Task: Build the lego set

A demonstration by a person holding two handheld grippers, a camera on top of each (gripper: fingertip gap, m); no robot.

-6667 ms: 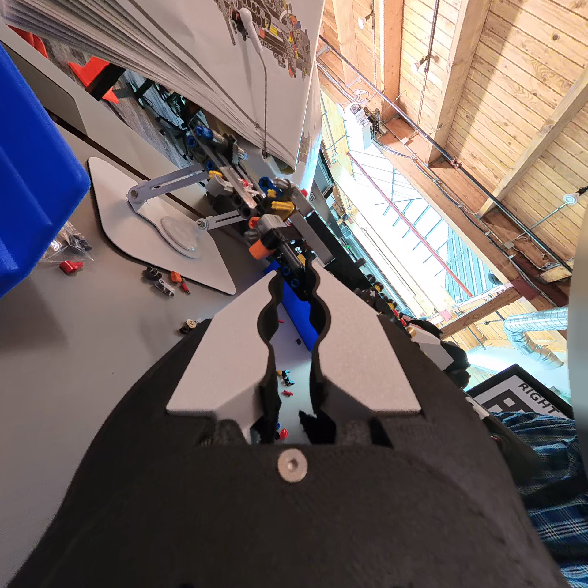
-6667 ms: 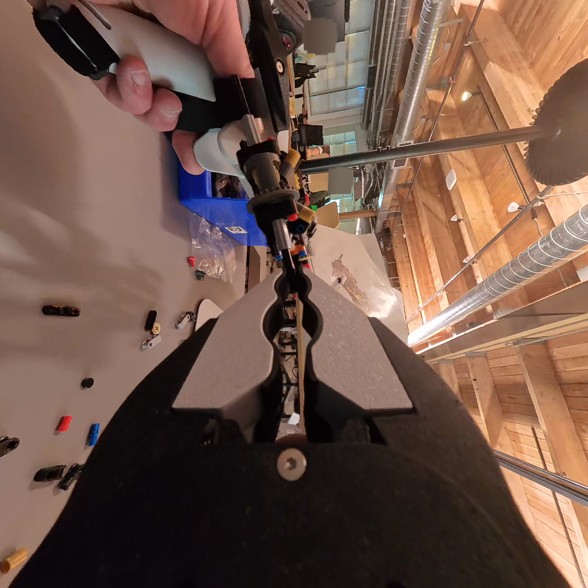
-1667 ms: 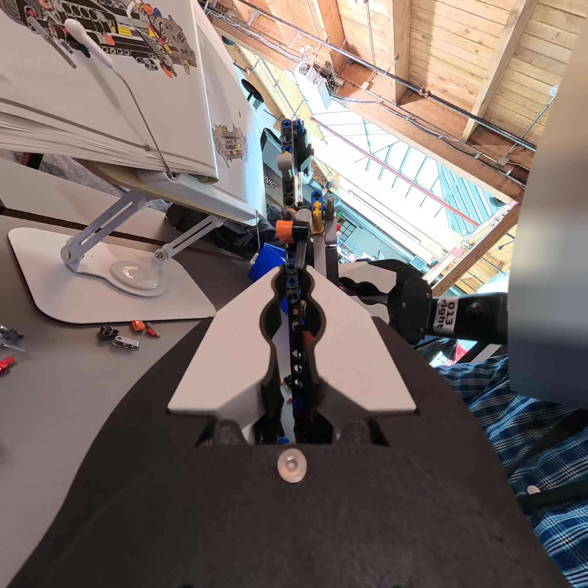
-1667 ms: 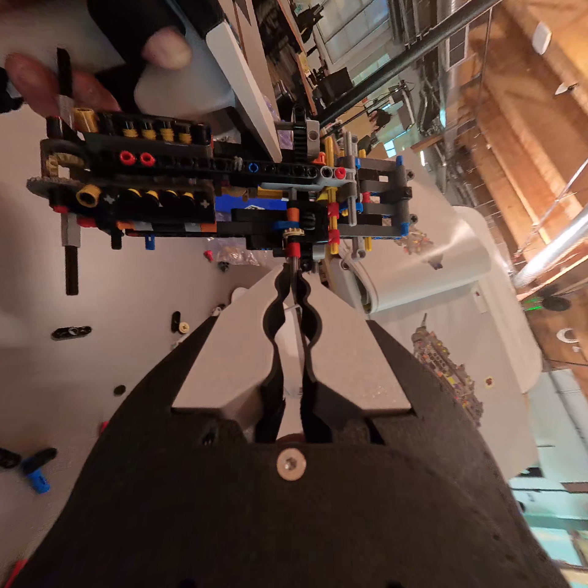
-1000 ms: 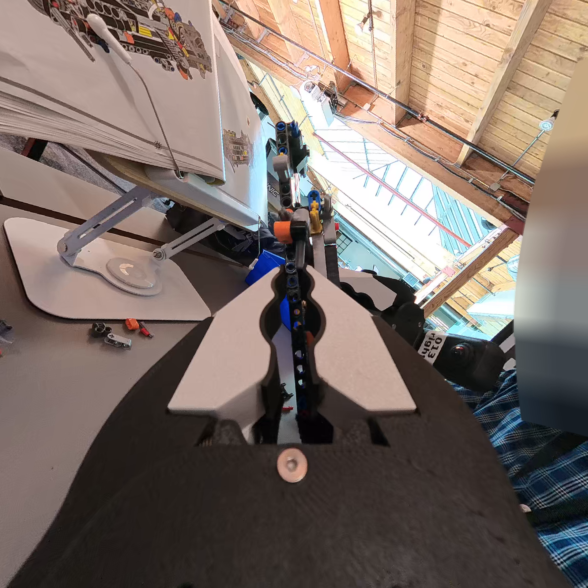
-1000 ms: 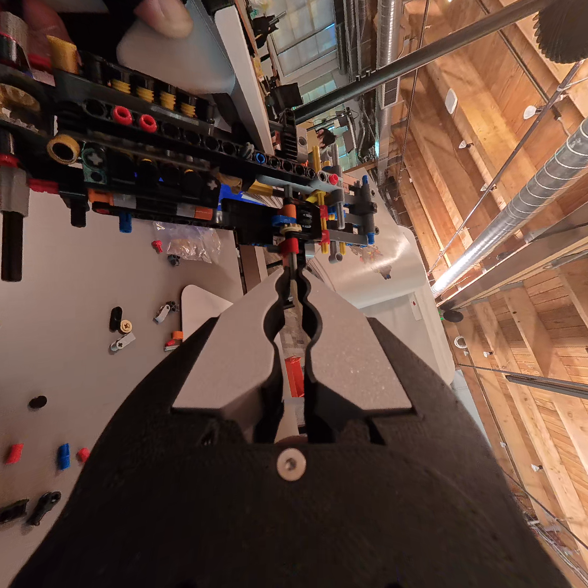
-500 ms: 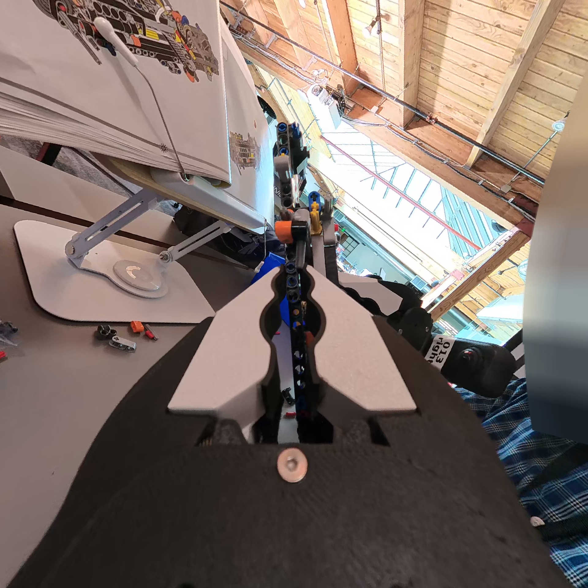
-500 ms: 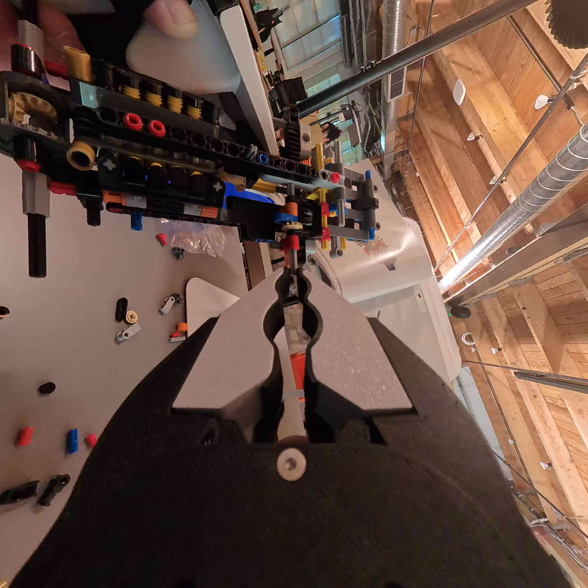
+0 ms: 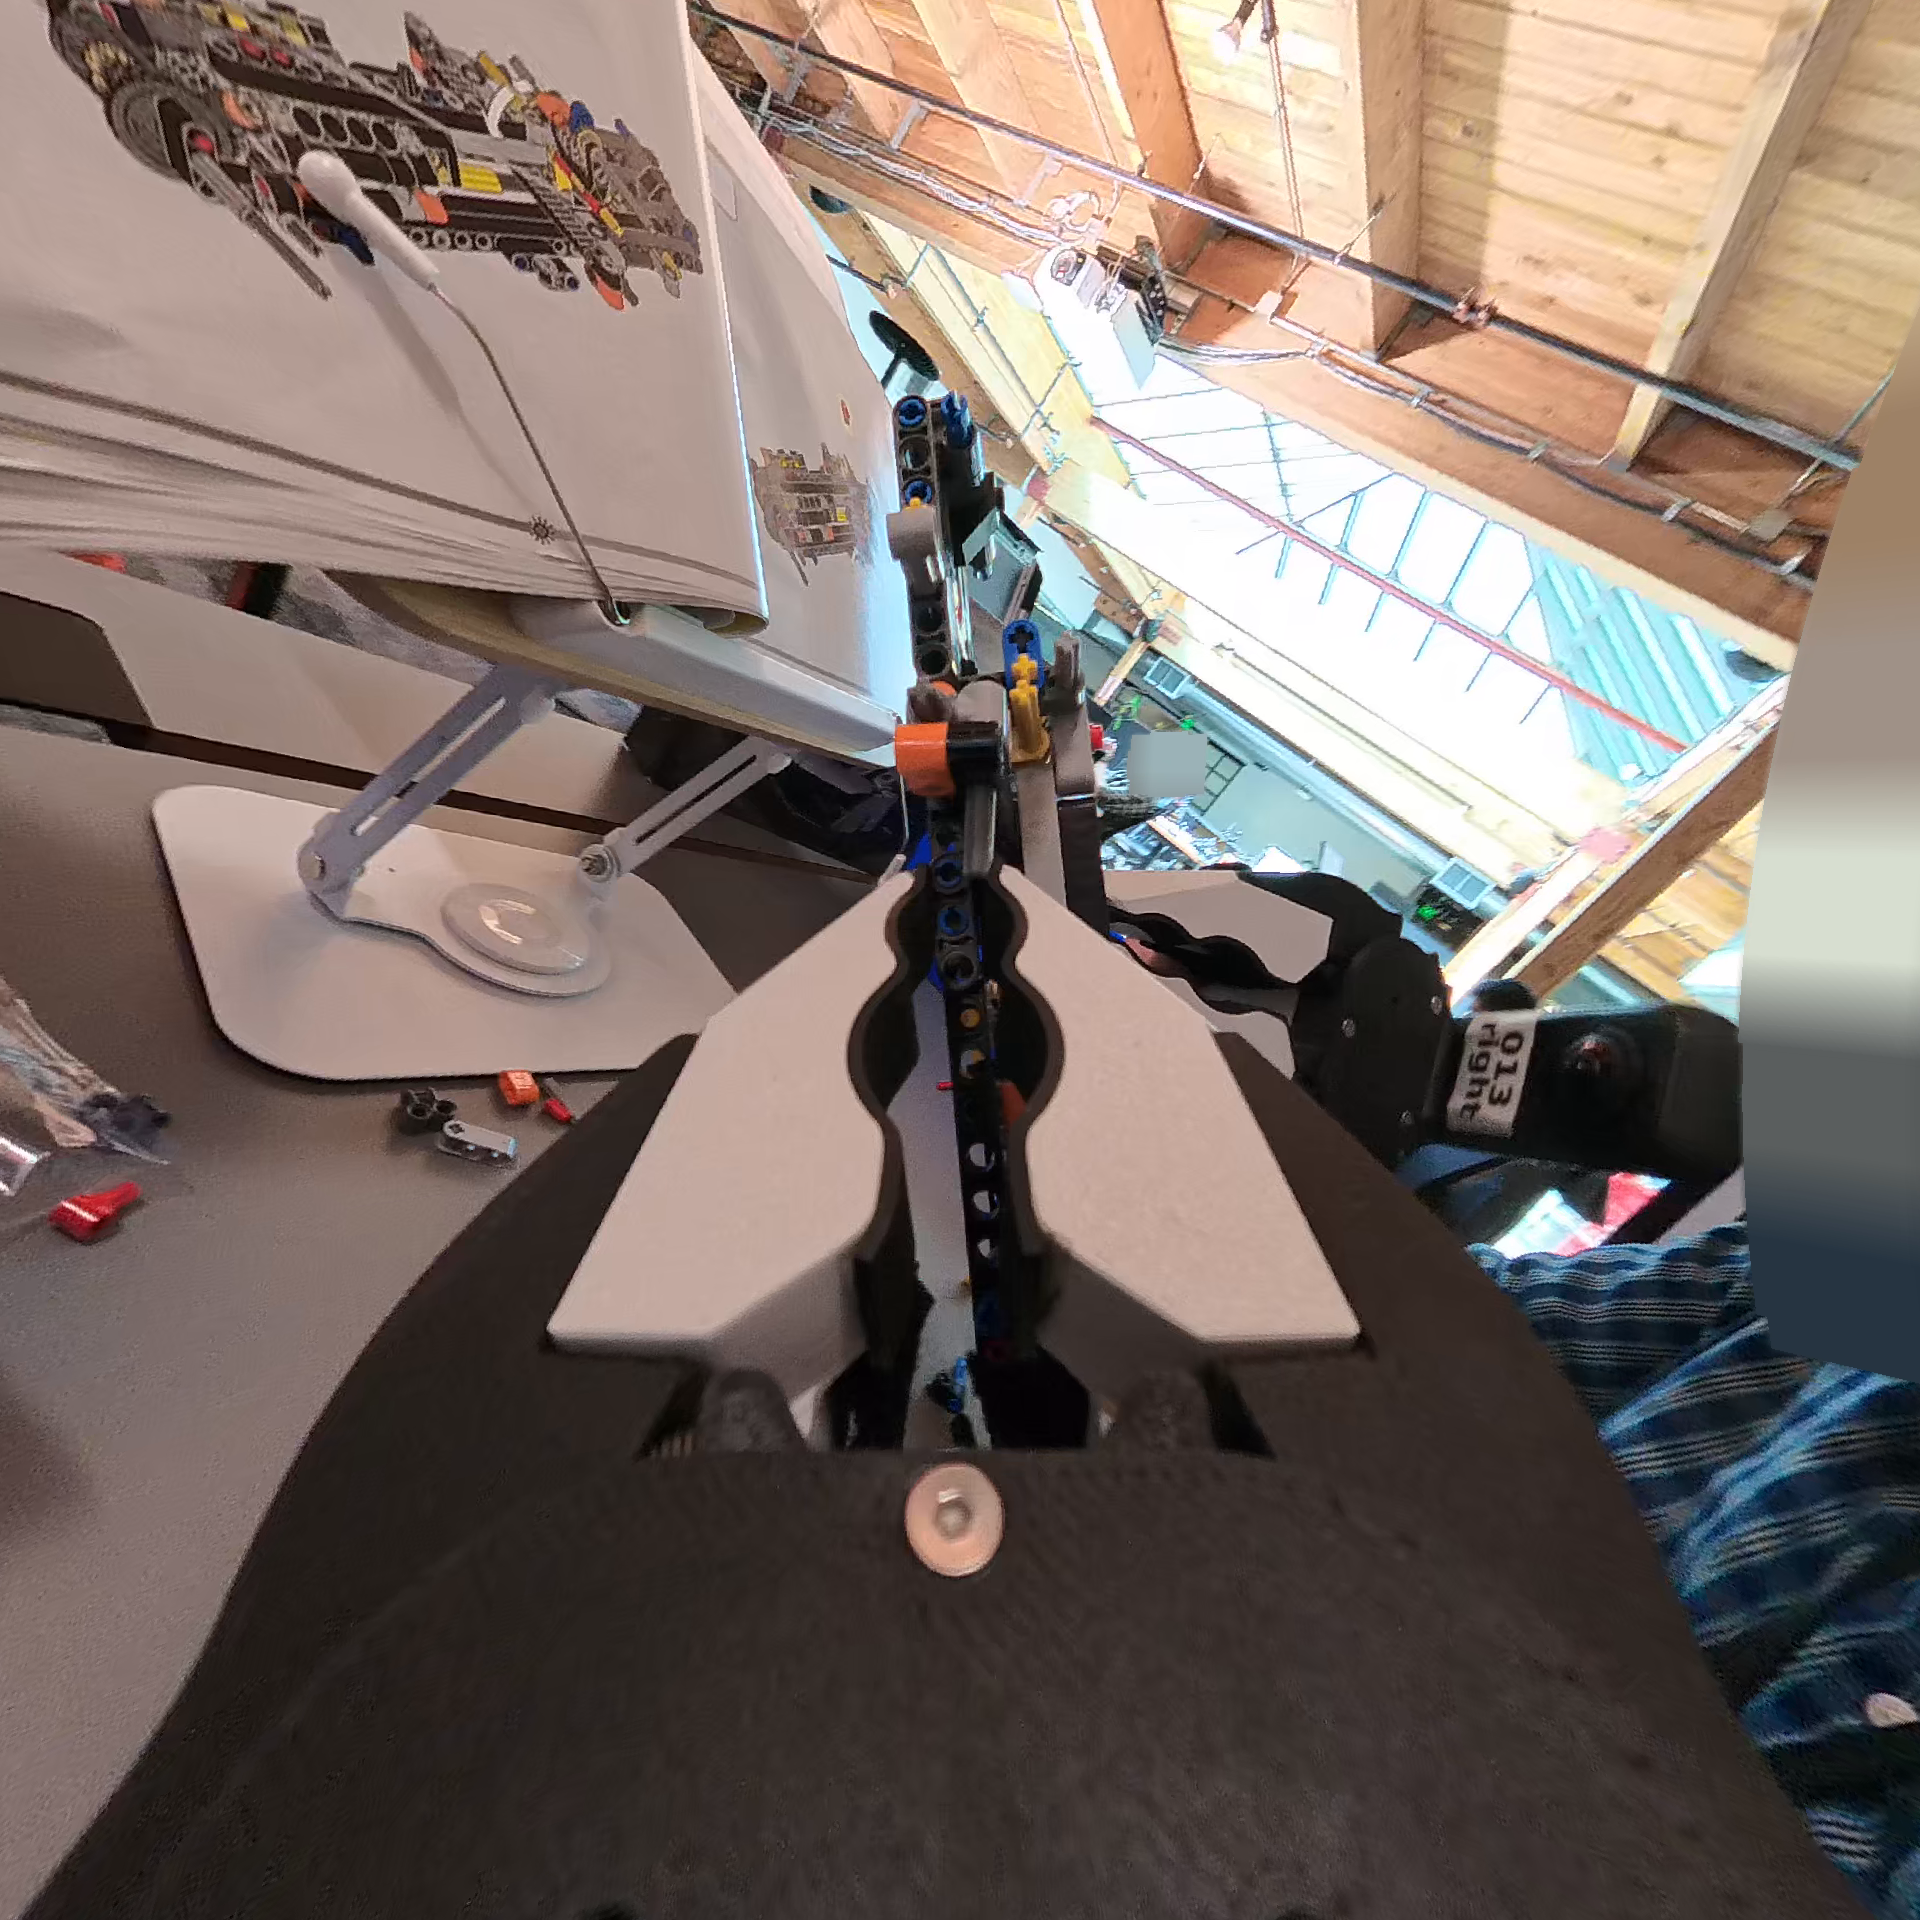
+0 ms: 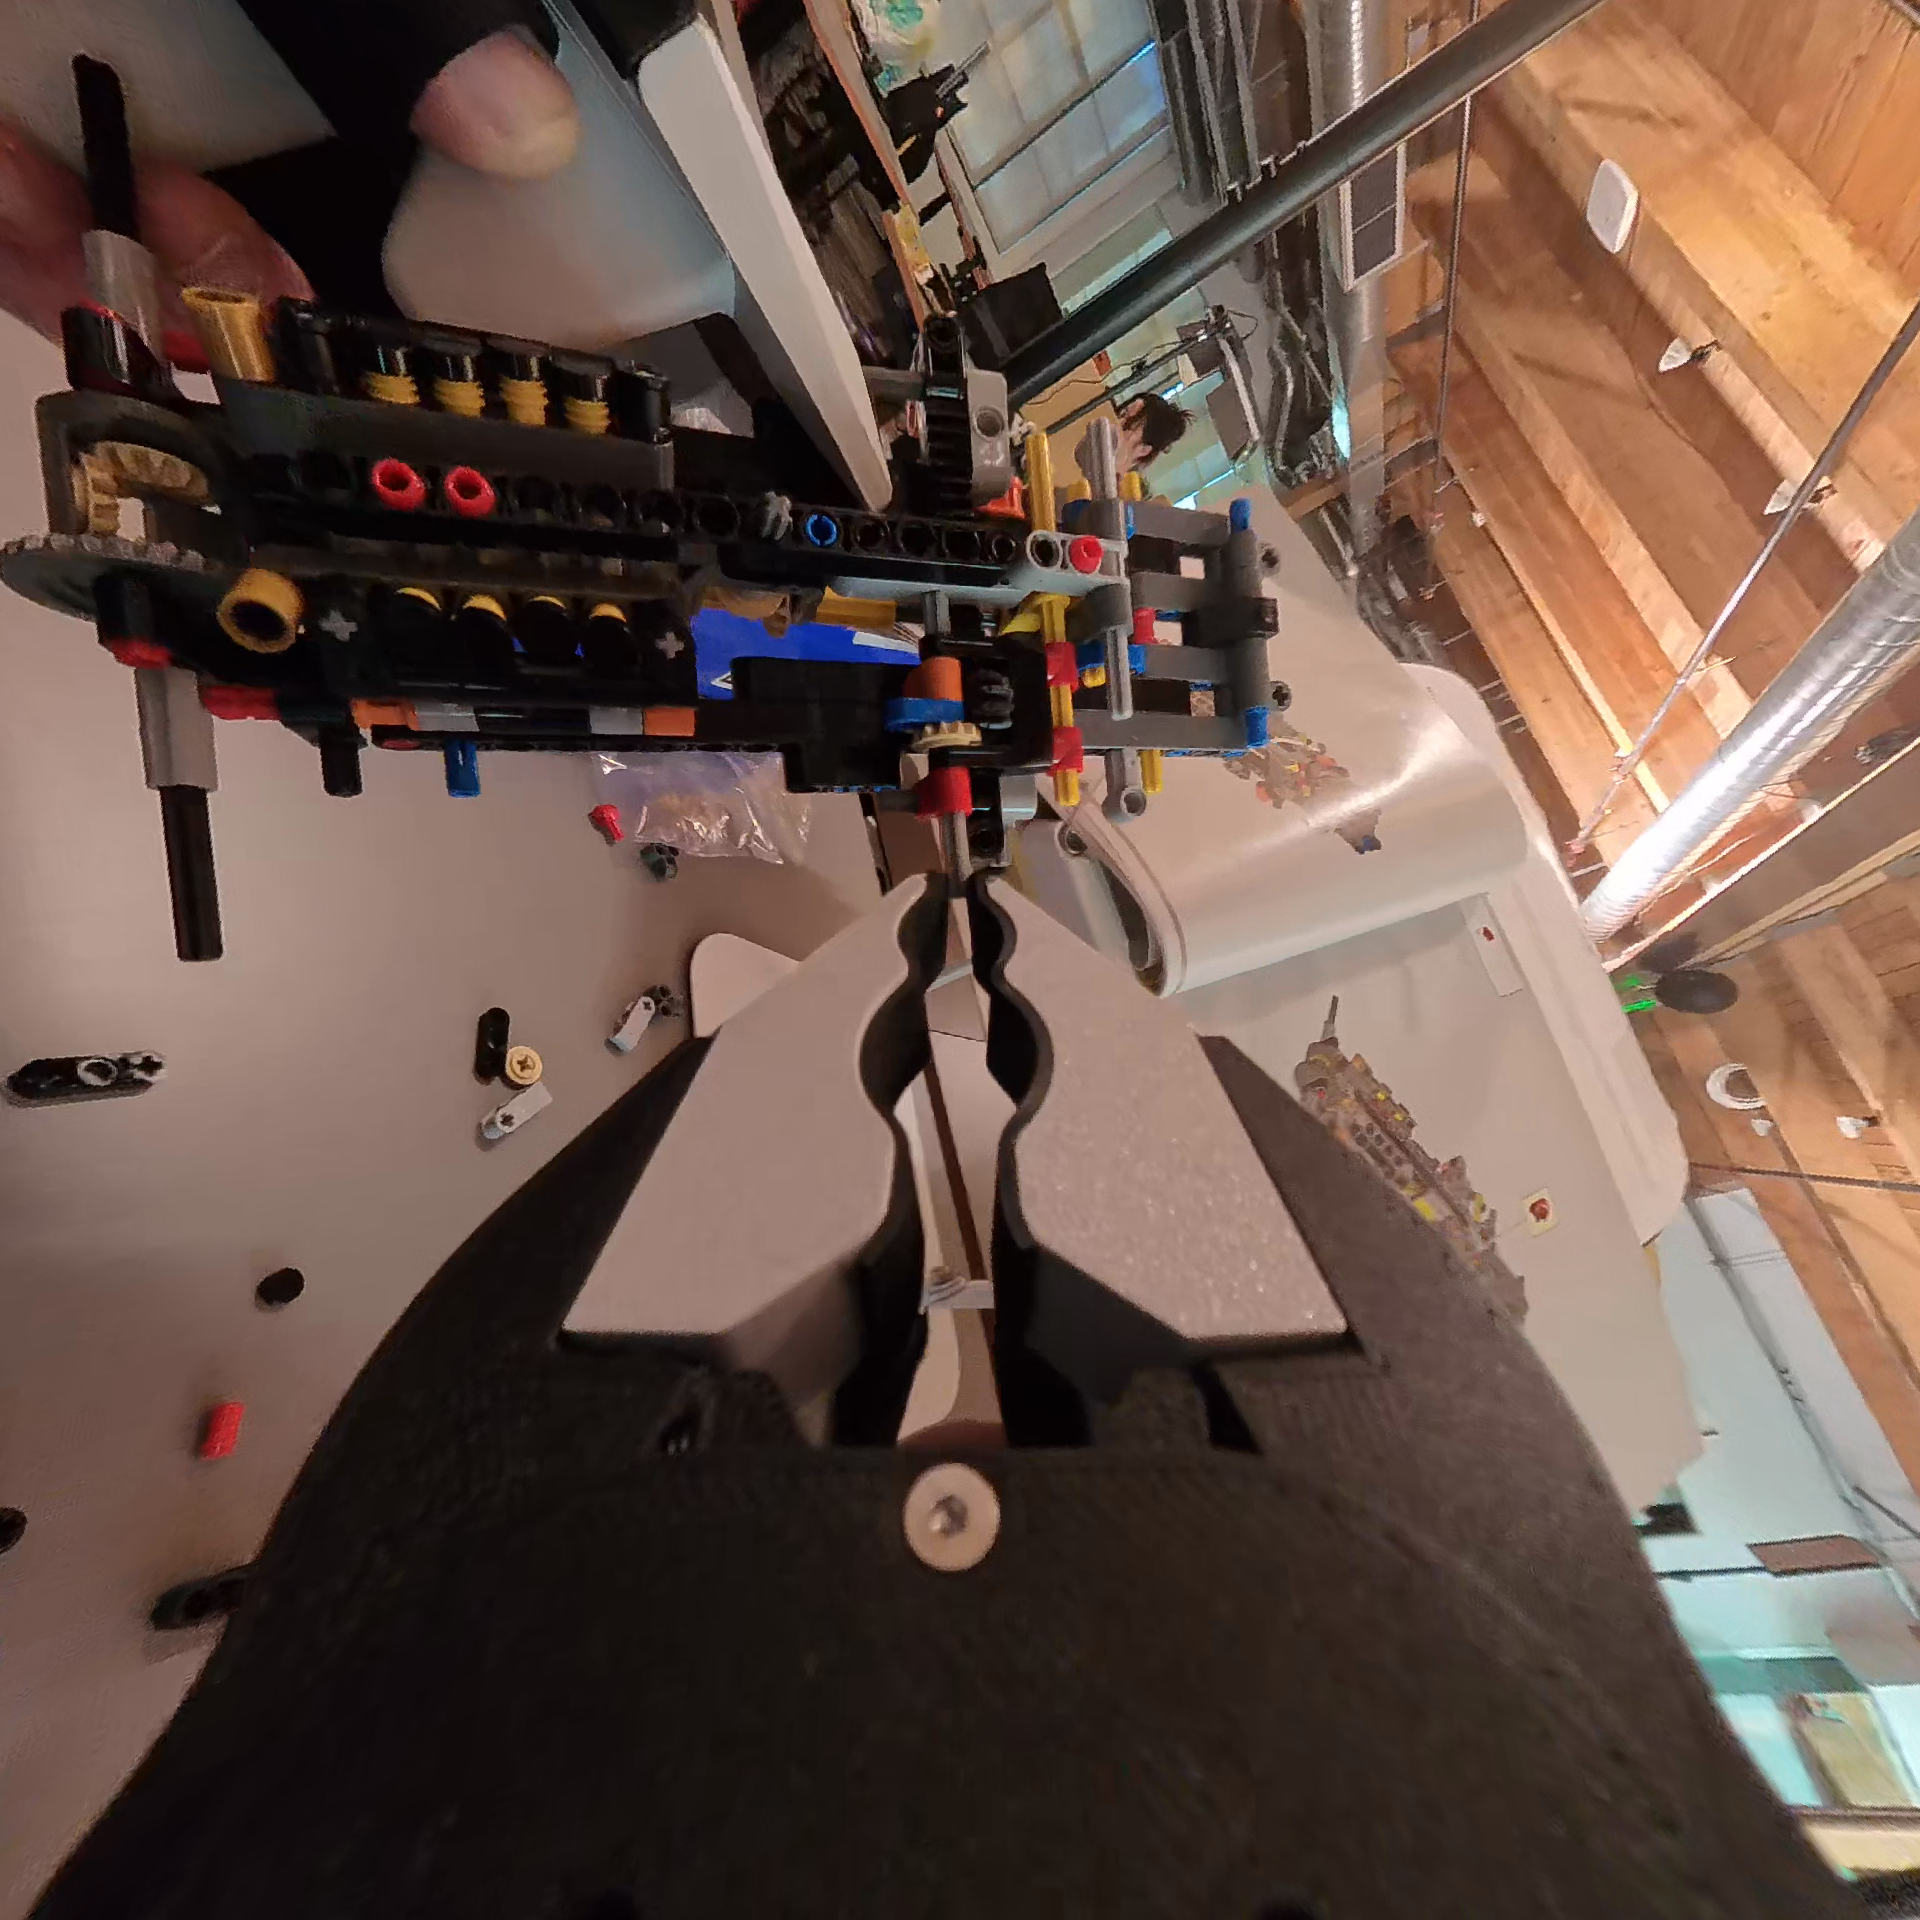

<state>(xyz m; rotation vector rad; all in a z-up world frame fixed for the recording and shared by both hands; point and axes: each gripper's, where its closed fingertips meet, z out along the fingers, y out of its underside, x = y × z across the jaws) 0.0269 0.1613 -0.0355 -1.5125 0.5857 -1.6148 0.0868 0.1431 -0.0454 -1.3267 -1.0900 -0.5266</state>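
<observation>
The left tongs [image 9: 961, 894] are clamped on the long black studded-beam lego assembly [image 9: 971, 1091], which runs up the centre of the frame, clear of the grey worktop [image 9: 187, 1299]. The right tongs [image 10: 961, 883] are pinched together on a thin grey axle [image 10: 951, 836] jutting from that assembly [image 10: 623, 613]. An open white instruction booklet [image 9: 364, 312] on its white metal stand [image 9: 416, 935] fills the upper left. Small loose pieces [image 10: 509, 1060] lie scattered at left.

Workshop interior: timber plank ceiling [image 9: 1558, 156] w/ exposed beams, bright skylight [image 9: 1403, 582], silver duct [image 10: 1766, 727] & dark pipe [image 10: 1299, 197] overhead; grey tabletop [image 9: 156, 1351] below.
</observation>
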